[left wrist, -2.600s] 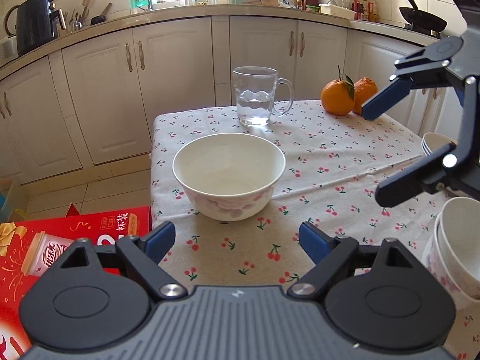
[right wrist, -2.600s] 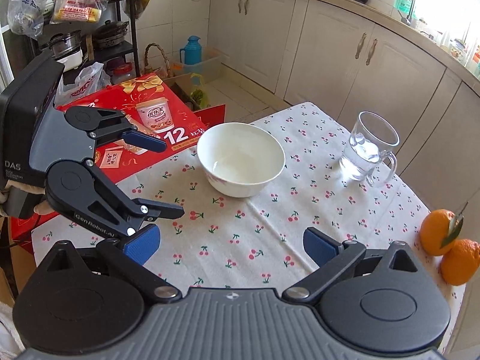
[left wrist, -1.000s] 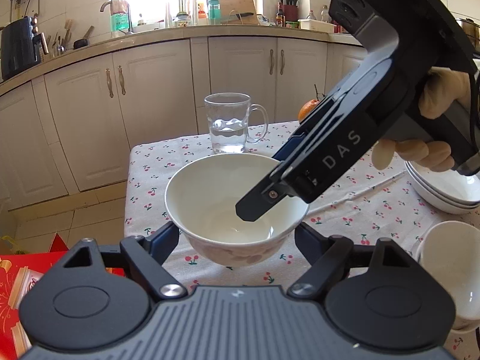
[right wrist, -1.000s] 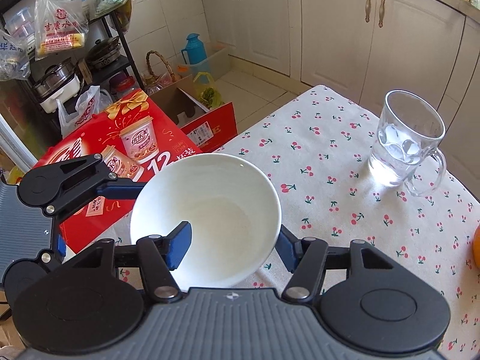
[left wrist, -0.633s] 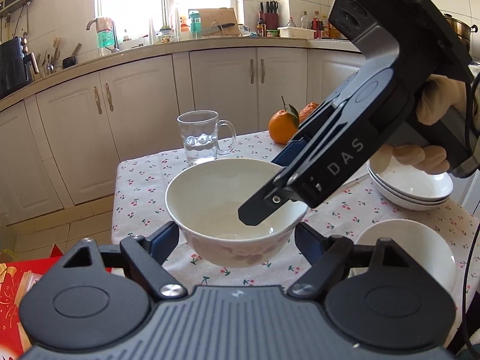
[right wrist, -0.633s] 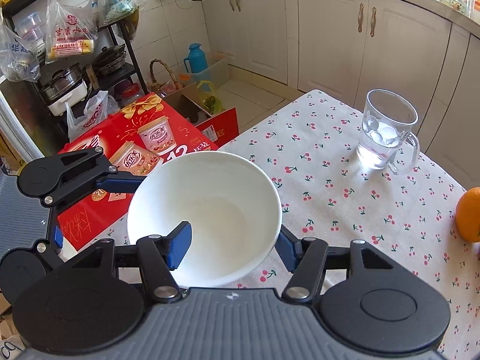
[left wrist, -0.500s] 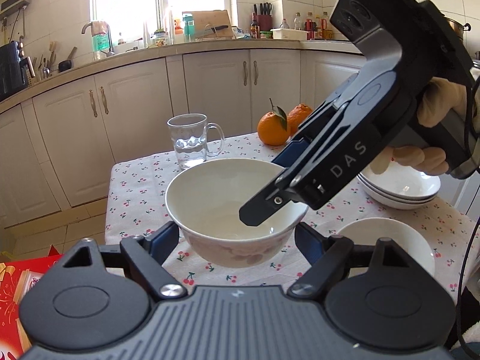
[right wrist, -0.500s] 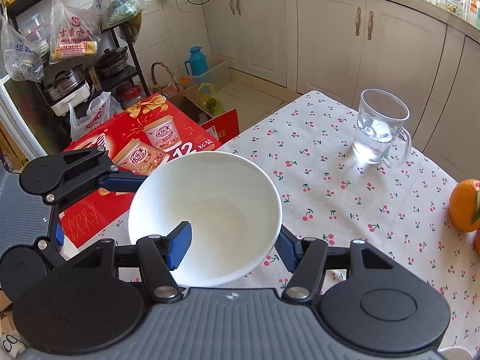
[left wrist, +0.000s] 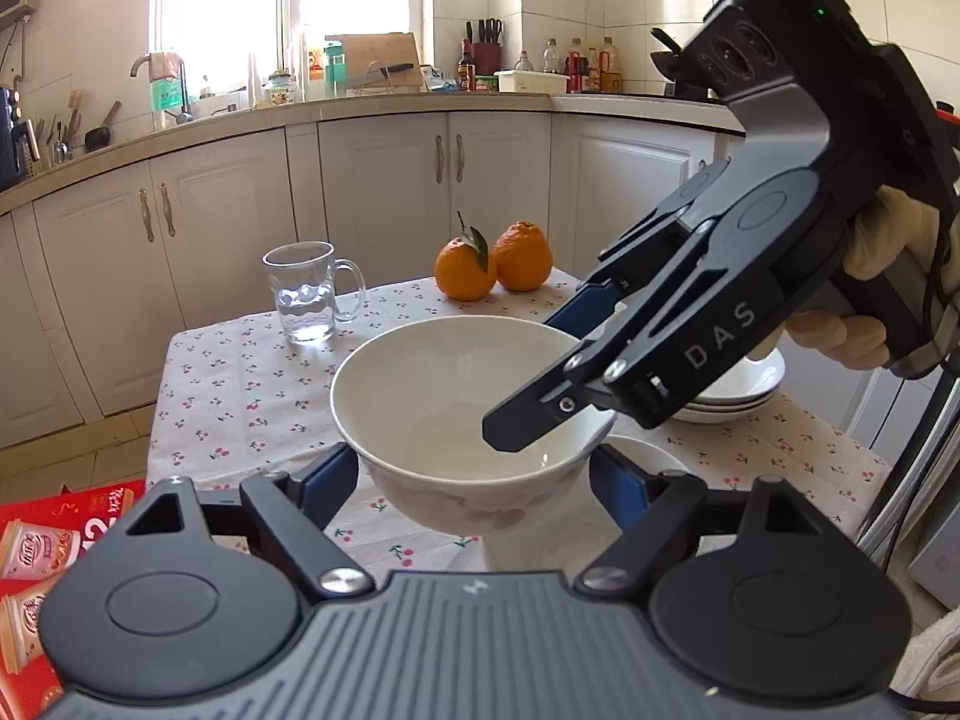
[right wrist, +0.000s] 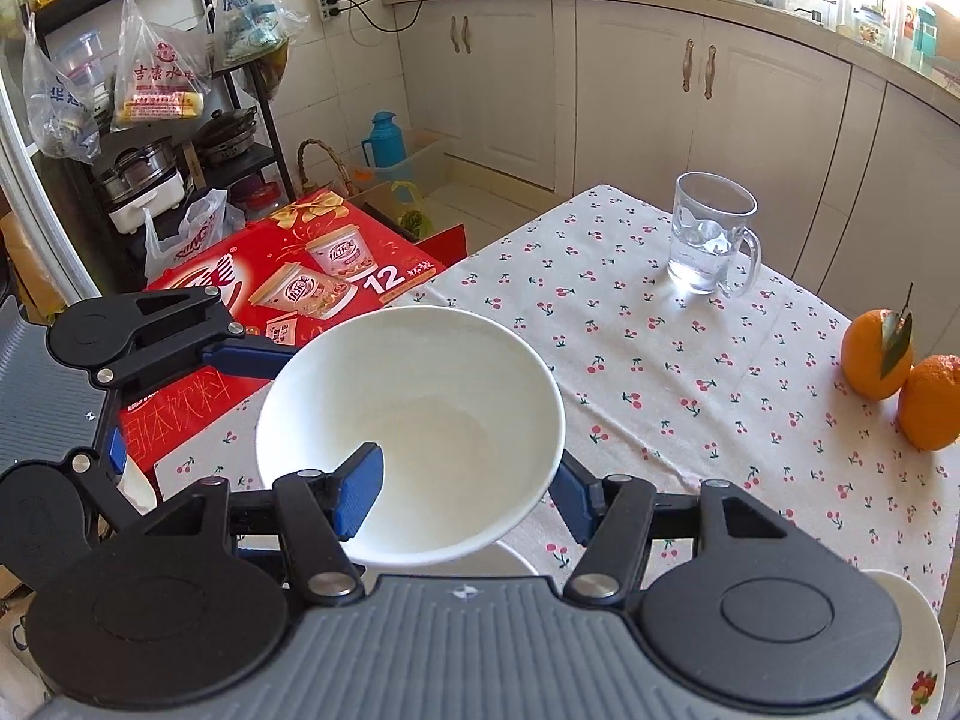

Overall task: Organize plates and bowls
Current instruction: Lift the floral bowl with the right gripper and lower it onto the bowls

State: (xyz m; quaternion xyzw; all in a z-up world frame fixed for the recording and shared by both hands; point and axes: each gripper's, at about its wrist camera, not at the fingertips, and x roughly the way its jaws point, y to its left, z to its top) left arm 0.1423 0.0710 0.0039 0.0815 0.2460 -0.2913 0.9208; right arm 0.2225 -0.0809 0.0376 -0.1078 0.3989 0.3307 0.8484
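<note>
Both grippers shared the white bowl (left wrist: 462, 414), the right gripper (right wrist: 462, 489) pinching its rim and the left gripper (left wrist: 474, 480) cradling open, so lowering demanded level, slow descent.

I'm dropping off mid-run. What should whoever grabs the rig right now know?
Right gripper: shut on the white bowl at its rim, one finger inside, one outside; the bowl is off the table.
Left gripper: fingers flank the bowl's lower body; contact unclear.
Second bowl sits on the table just below; stacked plates lie beyond it.
Done: bowl lifted.
Left: probably nest it into the second bowl, then release.
</note>
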